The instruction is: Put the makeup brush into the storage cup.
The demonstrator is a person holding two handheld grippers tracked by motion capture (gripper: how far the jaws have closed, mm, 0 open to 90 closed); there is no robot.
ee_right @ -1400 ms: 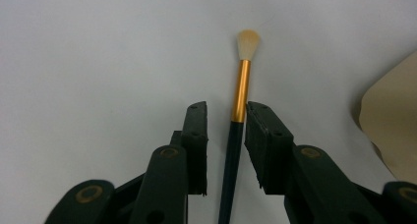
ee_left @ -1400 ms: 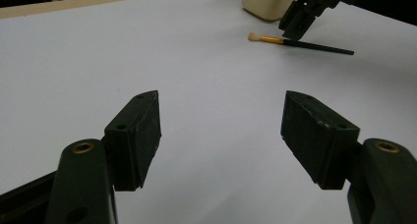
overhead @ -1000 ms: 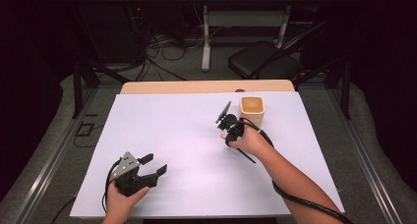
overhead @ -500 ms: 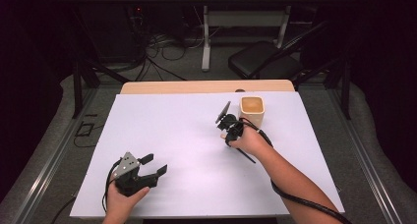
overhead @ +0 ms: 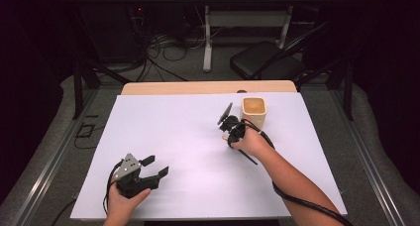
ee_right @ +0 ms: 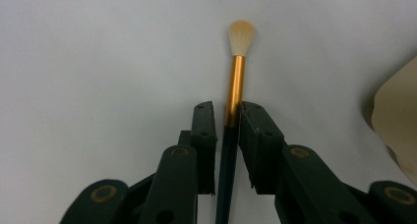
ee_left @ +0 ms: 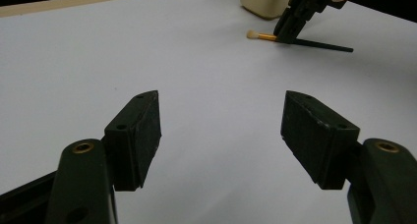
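A brush (ee_right: 236, 81) with pale bristles, a gold ferrule and a dark handle lies flat on the white table cover (overhead: 173, 132). My right gripper (ee_right: 226, 106) points down at it, jaws closed around the handle just behind the ferrule. In the left gripper view the brush (ee_left: 268, 37) rests on the table under the right gripper (ee_left: 295, 22). From above, the right gripper (overhead: 229, 129) sits just left of a cream cup (overhead: 254, 111), and the handle's end (overhead: 250, 159) sticks out past the hand. My left gripper (overhead: 157, 166) rests near the front left, open and empty (ee_left: 221, 130).
The cream square cup (ee_right: 393, 121) stands close to the right of the brush, near the table's far edge. A bare wooden strip (overhead: 208, 87) runs along the back of the table. Beyond it are a black chair (overhead: 267, 62) and floor cables.
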